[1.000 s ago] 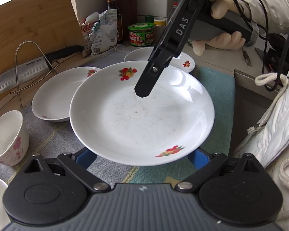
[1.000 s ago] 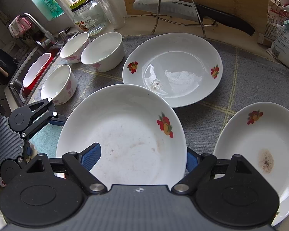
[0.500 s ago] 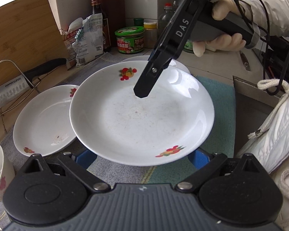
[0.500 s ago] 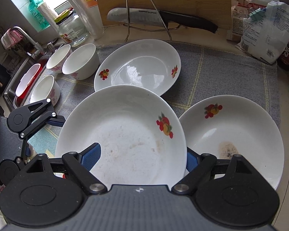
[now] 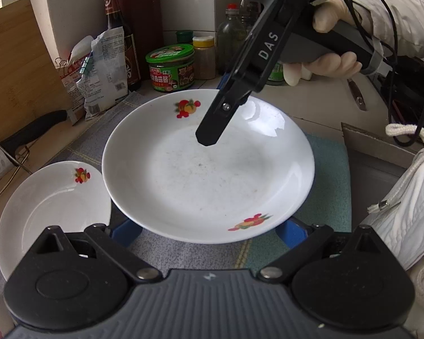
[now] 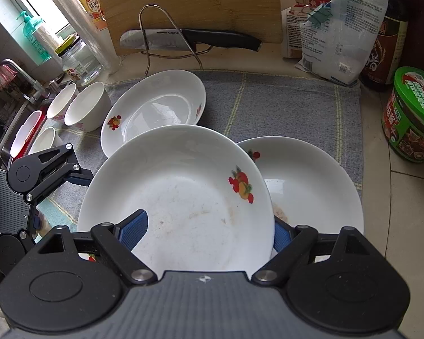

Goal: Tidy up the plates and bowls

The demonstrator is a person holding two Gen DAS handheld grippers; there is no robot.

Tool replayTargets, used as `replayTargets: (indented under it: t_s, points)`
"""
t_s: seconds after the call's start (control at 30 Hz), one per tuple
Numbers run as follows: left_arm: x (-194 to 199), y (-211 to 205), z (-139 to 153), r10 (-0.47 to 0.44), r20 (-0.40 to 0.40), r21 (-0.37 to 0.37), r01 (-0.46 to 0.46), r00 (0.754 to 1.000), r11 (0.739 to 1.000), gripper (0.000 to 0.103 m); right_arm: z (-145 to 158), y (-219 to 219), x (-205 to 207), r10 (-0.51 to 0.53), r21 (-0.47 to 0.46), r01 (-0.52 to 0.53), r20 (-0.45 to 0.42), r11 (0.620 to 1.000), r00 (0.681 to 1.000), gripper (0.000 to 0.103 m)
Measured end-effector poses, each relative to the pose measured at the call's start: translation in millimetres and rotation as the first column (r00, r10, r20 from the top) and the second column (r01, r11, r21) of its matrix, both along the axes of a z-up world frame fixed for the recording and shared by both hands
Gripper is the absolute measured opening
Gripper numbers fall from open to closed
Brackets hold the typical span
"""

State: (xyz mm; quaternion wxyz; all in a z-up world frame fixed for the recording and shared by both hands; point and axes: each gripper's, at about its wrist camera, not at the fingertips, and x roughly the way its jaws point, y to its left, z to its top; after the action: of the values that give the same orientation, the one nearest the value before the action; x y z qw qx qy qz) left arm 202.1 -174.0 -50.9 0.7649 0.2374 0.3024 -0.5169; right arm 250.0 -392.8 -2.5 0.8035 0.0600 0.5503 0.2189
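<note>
I hold one white plate point(image 6: 181, 197) between my two grippers, lifted above the grey cloth point(image 6: 282, 104) that covers the bench point(image 6: 407, 197). My right gripper point(image 6: 209, 230) is clamped on the plate's near rim, one blue pad on top and the other under the edge. My left gripper point(image 5: 209, 230) has its fingers spread wide under the opposite rim of the same plate; the blue pads point(image 5: 125, 230) show on either side below it, and I cannot tell whether they press on it.

I count three plates in all, each with small red fruit prints. The held one has faint brown smears in its well. The second plate point(image 6: 313, 186) lies flat on the cloth just beyond and to the right, partly under the held plate's edge, with a brown spot near its middle. The third plate point(image 6: 155, 107) lies further back on the left.

I count three bowls: two bowls point(image 6: 87, 107) stand side by side at the cloth's far left corner, and one bowl point(image 6: 46, 139) sits nearer, beside a red-rimmed container point(image 6: 25, 132) in the sink.

Behind the cloth a cutting board point(image 6: 189, 0) leans upright, with one knife point(image 6: 189, 39) resting across a wire rack point(image 6: 166, 34). To the right stand a clipped bag point(image 6: 333, 36), a dark sauce bottle point(image 6: 387, 42) and a green-lidded jar point(image 6: 412, 113).
</note>
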Motion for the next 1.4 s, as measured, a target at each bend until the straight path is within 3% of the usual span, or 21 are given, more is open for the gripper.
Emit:
replayTargets:
  t_s: [0.57, 1.4]
  points:
    - [18.9, -47.2, -11.7, -0.043, -0.039, 0.013, 0.043, 0.998, 0.999, 0.099, -16.9, -46.9, 11.9, -0.059, -0.027, 0.059, -0.029, 0.998, 0.998, 0.092]
    - [27.7, -61.6, -17.0, -0.041, -0.043, 0.087, 0.044, 0.998, 0.995, 0.099, -36.5, -56.0, 22.3, -0.061, -0.017, 0.06, -0.062, 0.998, 0.996, 0.092]
